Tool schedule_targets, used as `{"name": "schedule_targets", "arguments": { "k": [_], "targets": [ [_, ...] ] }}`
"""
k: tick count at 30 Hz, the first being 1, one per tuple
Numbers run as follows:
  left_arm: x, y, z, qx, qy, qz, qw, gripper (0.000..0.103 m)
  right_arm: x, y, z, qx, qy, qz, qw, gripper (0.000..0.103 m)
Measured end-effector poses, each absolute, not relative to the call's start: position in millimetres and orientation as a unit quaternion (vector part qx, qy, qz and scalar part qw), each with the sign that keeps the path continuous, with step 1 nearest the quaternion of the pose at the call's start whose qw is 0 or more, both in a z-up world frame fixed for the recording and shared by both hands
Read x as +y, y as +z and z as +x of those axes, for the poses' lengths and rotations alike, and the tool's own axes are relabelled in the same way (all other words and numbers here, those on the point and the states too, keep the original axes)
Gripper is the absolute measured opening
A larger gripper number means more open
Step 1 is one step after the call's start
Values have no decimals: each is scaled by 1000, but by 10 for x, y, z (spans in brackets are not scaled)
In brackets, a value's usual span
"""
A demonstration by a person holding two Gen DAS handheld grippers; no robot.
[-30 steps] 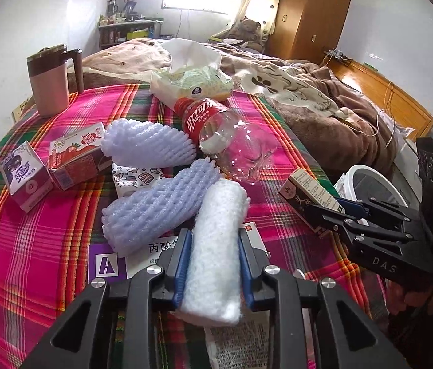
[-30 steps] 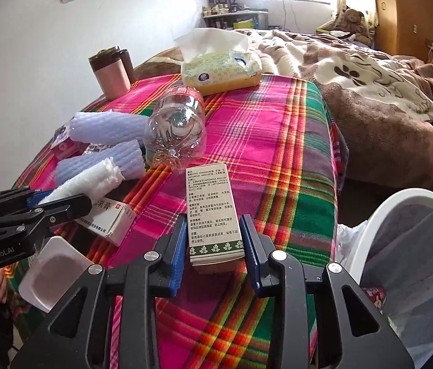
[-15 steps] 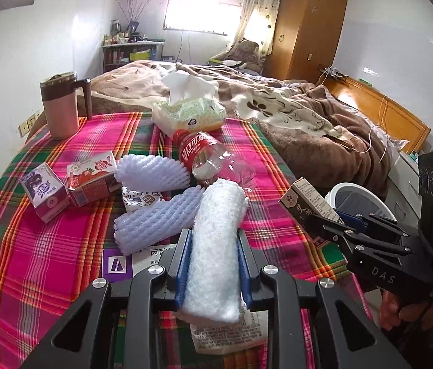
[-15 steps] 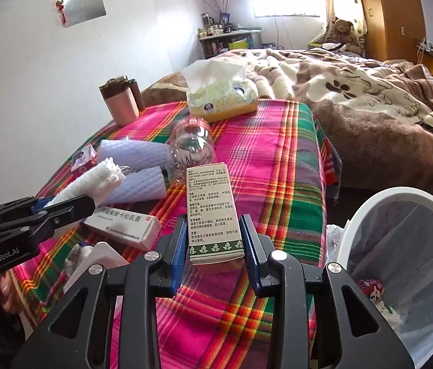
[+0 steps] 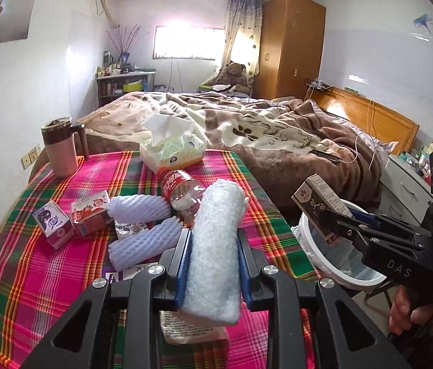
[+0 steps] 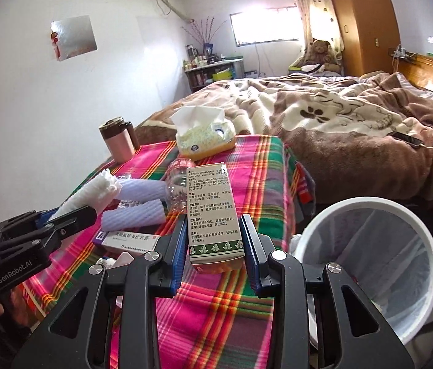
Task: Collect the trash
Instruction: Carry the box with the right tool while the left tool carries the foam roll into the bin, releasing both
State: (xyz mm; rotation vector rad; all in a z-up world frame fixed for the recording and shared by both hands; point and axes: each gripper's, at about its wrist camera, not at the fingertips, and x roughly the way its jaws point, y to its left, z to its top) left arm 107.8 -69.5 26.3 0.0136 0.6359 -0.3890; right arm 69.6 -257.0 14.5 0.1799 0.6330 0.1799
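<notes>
My left gripper (image 5: 214,240) is shut on a white foam roll (image 5: 216,246) and holds it above the plaid table; it also shows in the right wrist view (image 6: 87,193). My right gripper (image 6: 213,230) is shut on a tall printed carton (image 6: 213,209), lifted near the table's right edge; the carton shows in the left wrist view (image 5: 320,209). A white lined trash bin (image 6: 367,261) stands on the floor right of the table. On the table lie two lilac foam sleeves (image 5: 139,207), an empty red-label bottle (image 5: 182,189) and small milk cartons (image 5: 55,227).
A tissue box (image 5: 171,150) and a pink mug (image 5: 59,150) stand at the table's far side. A flat medicine box (image 6: 130,240) lies near the front. A bed with a brown blanket (image 5: 277,129) is behind the table.
Both grippers have risen and pulled back with their loads. The foam roll and the carton are higher above the table, and the bin shows more fully.
</notes>
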Motion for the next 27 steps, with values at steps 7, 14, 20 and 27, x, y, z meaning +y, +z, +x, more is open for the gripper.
{"name": "schedule_targets", "arguments": {
  "k": [7, 14, 20, 27],
  "targets": [
    [-974, 326, 976, 298, -215, 10, 930, 28, -2797, 201, 514, 296, 49, 90, 950, 34],
    [-1344, 312, 915, 294, -242, 20, 924, 28, -3103, 187, 395, 289, 1, 105, 951, 34],
    [-1735, 244, 922, 301, -275, 26, 913, 28, -3397, 112, 342, 296, -47, 119, 947, 34],
    [-2113, 150, 993, 315, -302, 25, 900, 28, -3647, -25, 334, 313, -84, 127, 938, 35]
  ]
}}
